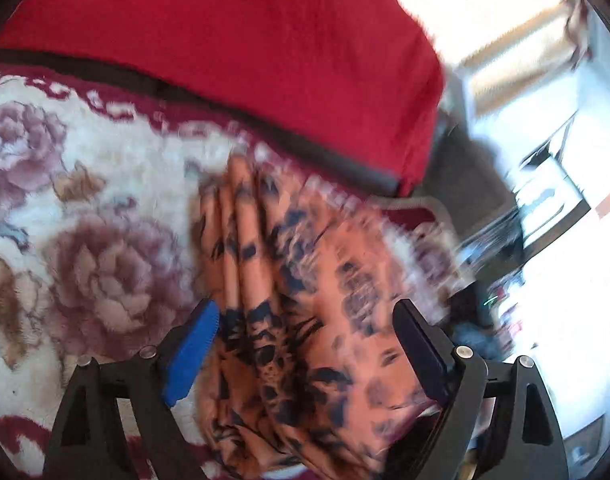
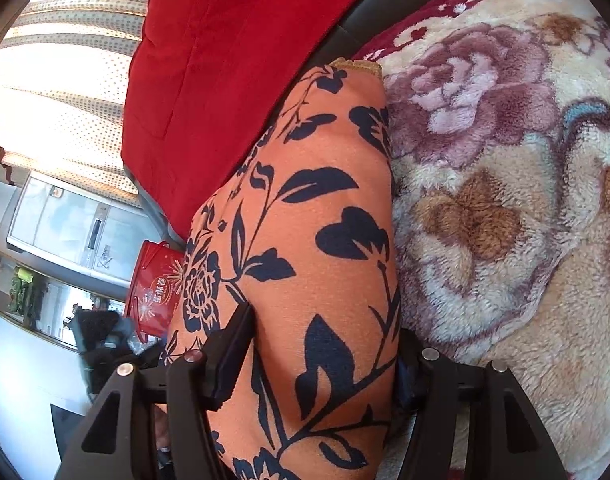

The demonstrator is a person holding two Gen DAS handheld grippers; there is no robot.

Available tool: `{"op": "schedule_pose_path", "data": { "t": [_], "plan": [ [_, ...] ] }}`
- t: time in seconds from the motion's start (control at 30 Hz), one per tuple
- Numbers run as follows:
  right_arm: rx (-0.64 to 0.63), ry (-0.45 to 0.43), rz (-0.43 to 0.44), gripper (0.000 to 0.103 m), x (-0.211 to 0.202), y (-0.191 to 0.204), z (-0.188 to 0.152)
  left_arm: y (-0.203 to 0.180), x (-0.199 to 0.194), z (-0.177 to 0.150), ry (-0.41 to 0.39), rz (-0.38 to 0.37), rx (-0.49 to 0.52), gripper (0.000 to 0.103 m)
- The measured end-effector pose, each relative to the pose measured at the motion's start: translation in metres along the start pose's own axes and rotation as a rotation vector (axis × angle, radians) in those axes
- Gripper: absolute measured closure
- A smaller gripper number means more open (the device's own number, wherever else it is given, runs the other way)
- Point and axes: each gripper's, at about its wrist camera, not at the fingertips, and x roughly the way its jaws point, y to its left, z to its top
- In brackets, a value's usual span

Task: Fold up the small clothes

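left claw (image 1: 305, 336) wide open around orange floral garment (image 1: 305, 320) | right claw (image 2: 325, 348) clamps garment | floral blanket (image 2: 505, 200) beneath

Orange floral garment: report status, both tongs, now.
Left tongs open around bunched orange floral garment, view blurred. Right tongs shut on orange floral garment. Garment over floral blanket; red cushion behind, no obstruction.
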Motion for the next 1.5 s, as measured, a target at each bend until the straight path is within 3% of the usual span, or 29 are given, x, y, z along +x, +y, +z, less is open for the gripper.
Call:
{"op": "schedule_pose_path", "data": {
  "t": [0.03,0.07,0.13,0.2,0.23,0.3,0.37,0.47,0.5,0.53,0.57,0.7,0.87,0.9,1.03,1.07,1.1,1.13,1.2,1.3,1.37,1.43,1.5],
  "plan": [
    [-0.004,0.003,0.003,0.040,0.000,0.000,0.000,0.005,0.012,-0.009,0.046,0.043,0.001,0.072],
    [-0.007,0.006,0.007,0.040,-0.001,-0.001,0.000,0.015,0.021,-0.021,0.081,0.042,-0.028,0.072],
    [-0.025,0.017,0.016,0.040,-0.001,-0.003,-0.001,0.035,0.017,-0.040,0.019,-0.026,-0.075,0.070],
    [-0.035,0.027,0.022,0.040,-0.001,-0.003,-0.001,0.046,0.010,-0.044,0.004,-0.067,-0.109,0.070],
    [-0.035,0.034,0.021,0.040,-0.001,-0.003,0.000,0.048,0.008,-0.045,-0.002,-0.083,-0.116,0.064],
    [-0.033,0.047,0.015,0.040,-0.002,-0.002,0.001,0.047,0.008,-0.044,0.004,-0.050,-0.097,0.049],
    [-0.040,0.054,0.002,0.039,-0.003,0.002,0.002,0.041,-0.002,-0.041,-0.012,-0.028,-0.070,0.046],
    [-0.047,0.058,-0.007,0.036,-0.004,0.006,0.003,0.020,-0.015,-0.034,-0.041,-0.040,-0.002,0.046],
    [-0.049,0.057,-0.008,0.035,-0.005,0.007,0.003,0.013,-0.014,-0.037,-0.030,-0.001,0.045,0.048],
    [-0.049,0.059,-0.008,0.035,-0.004,0.007,0.004,0.011,-0.006,-0.040,-0.007,0.046,0.068,0.063],
    [-0.049,0.059,-0.005,0.035,-0.003,0.006,0.004,0.015,0.002,-0.047,0.026,0.071,0.072,0.064],
    [-0.045,0.066,0.005,0.035,-0.002,0.005,0.005,0.036,-0.005,-0.058,-0.008,-0.011,-0.023,0.059],
    [-0.081,0.074,-0.015,0.033,-0.007,0.016,0.012,0.019,-0.023,-0.029,-0.068,-0.028,0.055,0.051],
    [-0.089,0.078,-0.015,0.033,-0.006,0.018,0.015,0.020,-0.021,-0.016,-0.071,-0.024,0.043,0.047],
    [-0.083,0.073,-0.053,0.033,0.002,0.017,0.031,0.038,0.006,0.031,-0.062,-0.028,-0.048,0.048],
    [-0.066,0.067,-0.043,0.033,0.004,0.014,0.035,0.042,0.018,0.041,-0.045,0.006,-0.059,0.054],
    [-0.053,0.063,-0.034,0.033,0.005,0.012,0.036,0.049,0.031,0.047,-0.020,0.069,-0.056,0.069],
    [-0.042,0.060,-0.027,0.033,0.007,0.009,0.037,0.062,0.042,0.047,0.015,0.096,-0.104,0.071],
    [-0.048,0.061,-0.025,0.032,0.008,0.007,0.038,0.081,0.045,0.039,0.019,0.069,-0.179,0.071],
    [-0.058,0.073,-0.018,0.032,0.008,0.006,0.040,0.080,0.033,0.026,-0.028,0.053,-0.153,0.070],
    [-0.064,0.072,-0.034,0.032,0.006,0.008,0.040,0.075,0.025,0.024,-0.039,0.038,-0.151,0.064],
    [-0.082,0.054,-0.050,0.031,-0.003,0.012,0.043,0.066,0.014,0.022,-0.044,0.006,-0.146,0.046],
    [-0.092,0.032,-0.054,0.031,-0.008,0.017,0.047,0.051,-0.004,0.015,-0.073,-0.024,-0.104,0.041]
  ]
}}
